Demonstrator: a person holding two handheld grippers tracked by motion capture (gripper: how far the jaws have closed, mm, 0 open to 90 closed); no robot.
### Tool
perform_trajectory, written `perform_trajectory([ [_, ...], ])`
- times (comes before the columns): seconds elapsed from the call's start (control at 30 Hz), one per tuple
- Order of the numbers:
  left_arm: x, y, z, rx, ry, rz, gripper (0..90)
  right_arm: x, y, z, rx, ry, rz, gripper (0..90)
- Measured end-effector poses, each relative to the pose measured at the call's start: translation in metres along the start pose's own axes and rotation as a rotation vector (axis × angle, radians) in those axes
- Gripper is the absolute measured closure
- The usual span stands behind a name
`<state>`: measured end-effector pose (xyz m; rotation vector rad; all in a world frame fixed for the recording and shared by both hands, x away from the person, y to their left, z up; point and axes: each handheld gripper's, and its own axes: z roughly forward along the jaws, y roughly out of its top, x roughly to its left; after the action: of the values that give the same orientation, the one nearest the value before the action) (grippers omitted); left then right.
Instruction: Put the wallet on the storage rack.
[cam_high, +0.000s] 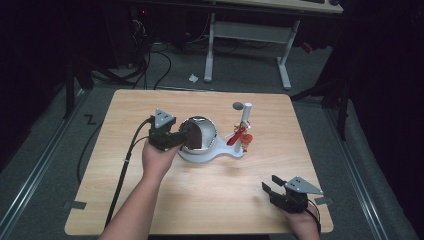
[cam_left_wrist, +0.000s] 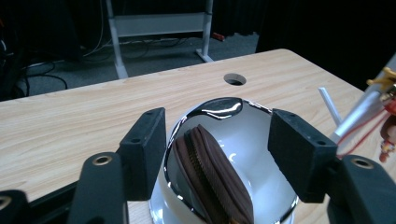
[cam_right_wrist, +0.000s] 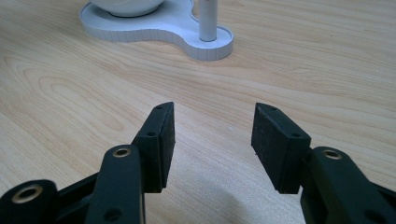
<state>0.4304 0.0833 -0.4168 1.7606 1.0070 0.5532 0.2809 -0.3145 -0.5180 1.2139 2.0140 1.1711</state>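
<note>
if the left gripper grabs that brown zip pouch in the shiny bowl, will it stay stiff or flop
The brown zippered pouch looks like soft fabric, so it will probably sag once lifted. It leans on edge in the shiny metal bowl, so it may slide on the smooth wall if nudged.

Brown zip pouch (cam_left_wrist: 212, 179), lower end cropped

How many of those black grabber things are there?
2. The left hand-held gripper is open at the shiny bowl holding a brown pouch. The right hand-held gripper is open over the table's near right corner.
</note>
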Motion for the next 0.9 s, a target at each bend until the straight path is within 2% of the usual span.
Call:
perform_trajectory([
  [0.17,0.001,-0.003,-0.013,-0.005,-0.002,0.016,32.1,0.000,0.000,0.001,0.003,-0.004,-0.008,50.2],
  [0.27,0.004,-0.006,-0.021,-0.007,-0.014,0.002,32.1,-0.002,-0.001,0.001,0.006,-0.003,0.016,50.4],
  [0.53,0.016,-0.018,-0.040,0.021,-0.041,-0.011,32.2,-0.004,-0.001,0.002,0.009,-0.006,0.018,51.0],
  [0.73,0.026,-0.032,-0.055,0.033,-0.056,-0.029,32.1,-0.002,-0.001,0.003,0.015,-0.006,0.008,51.0],
  [0.9,0.034,-0.050,-0.066,0.048,-0.063,-0.045,32.0,-0.002,-0.001,0.003,0.016,-0.008,0.006,51.0],
])
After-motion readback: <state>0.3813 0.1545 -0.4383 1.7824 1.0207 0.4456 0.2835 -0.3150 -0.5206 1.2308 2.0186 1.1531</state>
